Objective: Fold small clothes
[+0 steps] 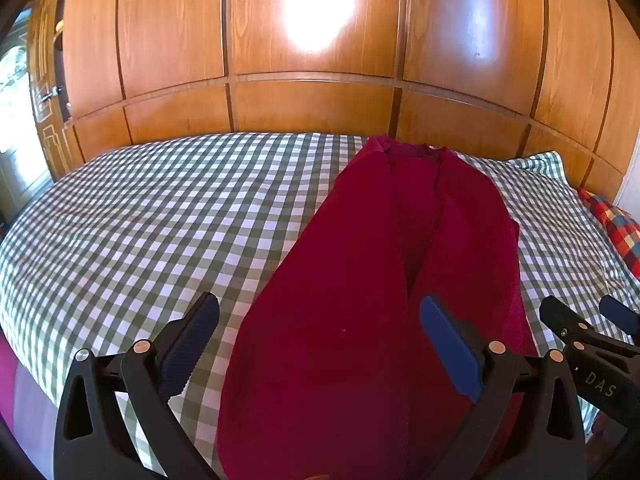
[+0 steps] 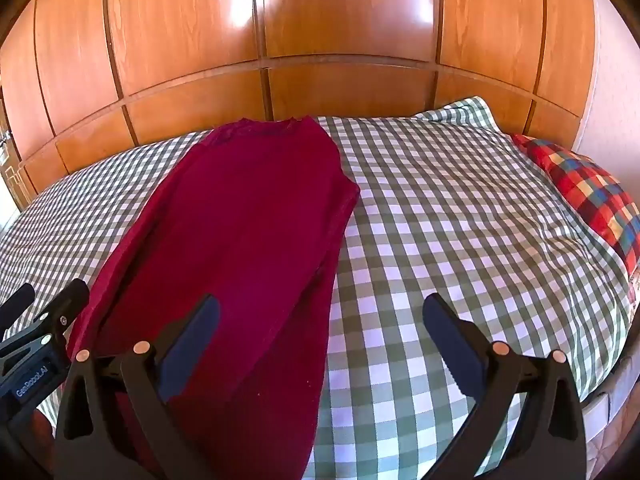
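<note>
A dark red garment [image 1: 360, 280] lies lengthwise on the green-and-white checked bed [image 1: 160, 220], its two sides folded in toward the middle. My left gripper [image 1: 320, 344] is open and empty over the garment's near end. The right gripper shows at the right edge of the left wrist view [image 1: 588, 320]. In the right wrist view the garment [image 2: 248, 232] lies left of centre on the bed [image 2: 460, 220]. My right gripper [image 2: 320, 344] is open and empty above the garment's near right edge. The left gripper [image 2: 44, 300] shows at the left.
A wooden wardrobe wall [image 1: 312, 92] runs behind the bed. A red, blue and yellow checked pillow [image 2: 588, 196] lies at the bed's right end, also seen in the left wrist view [image 1: 616, 232]. A bright window [image 1: 12, 92] is at far left.
</note>
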`<action>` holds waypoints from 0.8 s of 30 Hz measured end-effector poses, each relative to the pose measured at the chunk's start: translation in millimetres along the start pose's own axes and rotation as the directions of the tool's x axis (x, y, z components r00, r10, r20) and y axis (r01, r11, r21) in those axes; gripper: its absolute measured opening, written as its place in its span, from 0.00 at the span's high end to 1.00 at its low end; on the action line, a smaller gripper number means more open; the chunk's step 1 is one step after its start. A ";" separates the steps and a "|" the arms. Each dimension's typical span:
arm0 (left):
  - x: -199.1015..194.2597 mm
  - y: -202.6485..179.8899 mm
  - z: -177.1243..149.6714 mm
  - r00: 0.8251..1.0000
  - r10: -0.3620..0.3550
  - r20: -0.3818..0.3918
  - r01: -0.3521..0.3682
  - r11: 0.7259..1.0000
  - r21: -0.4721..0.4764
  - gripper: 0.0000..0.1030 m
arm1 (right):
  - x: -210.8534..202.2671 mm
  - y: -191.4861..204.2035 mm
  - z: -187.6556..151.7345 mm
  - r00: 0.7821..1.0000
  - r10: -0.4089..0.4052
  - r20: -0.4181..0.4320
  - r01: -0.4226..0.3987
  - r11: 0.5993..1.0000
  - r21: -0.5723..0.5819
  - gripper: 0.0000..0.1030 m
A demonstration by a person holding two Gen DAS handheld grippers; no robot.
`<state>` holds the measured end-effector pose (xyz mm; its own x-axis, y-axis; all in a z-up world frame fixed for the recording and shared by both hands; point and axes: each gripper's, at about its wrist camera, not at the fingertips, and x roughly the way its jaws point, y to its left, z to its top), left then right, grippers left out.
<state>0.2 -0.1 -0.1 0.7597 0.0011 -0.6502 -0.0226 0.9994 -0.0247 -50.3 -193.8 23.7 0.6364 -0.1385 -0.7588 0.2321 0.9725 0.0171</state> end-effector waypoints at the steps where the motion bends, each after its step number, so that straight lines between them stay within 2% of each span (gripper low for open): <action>1: 0.0 -0.1 0.0 1.000 -0.001 -0.001 0.001 1.000 0.001 0.03 | -0.1 -0.5 0.9 1.000 0.001 0.002 -0.001 1.000 0.000 0.02; 7: 2.4 0.3 -3.4 1.000 0.000 -0.002 0.000 1.000 0.006 0.03 | 2.4 3.2 -1.2 1.000 -0.010 0.013 0.009 1.000 0.005 0.02; 12: 4.4 4.7 -2.0 0.997 -0.069 -0.020 0.068 0.997 -0.023 0.03 | -0.4 2.7 -4.6 1.000 -0.010 0.020 0.010 1.000 0.007 0.02; 24: -0.5 12.7 -2.7 0.997 -0.076 -0.022 0.075 0.996 -0.050 0.04 | -3.3 6.0 -2.4 1.000 -0.003 0.010 0.003 1.000 -0.023 0.02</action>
<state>-2.3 12.5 -2.1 0.7448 -0.0753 -0.6630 0.0020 0.9939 -0.1107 -52.7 -187.1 24.7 0.6426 -0.1434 -0.7527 0.2175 0.9761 -0.0003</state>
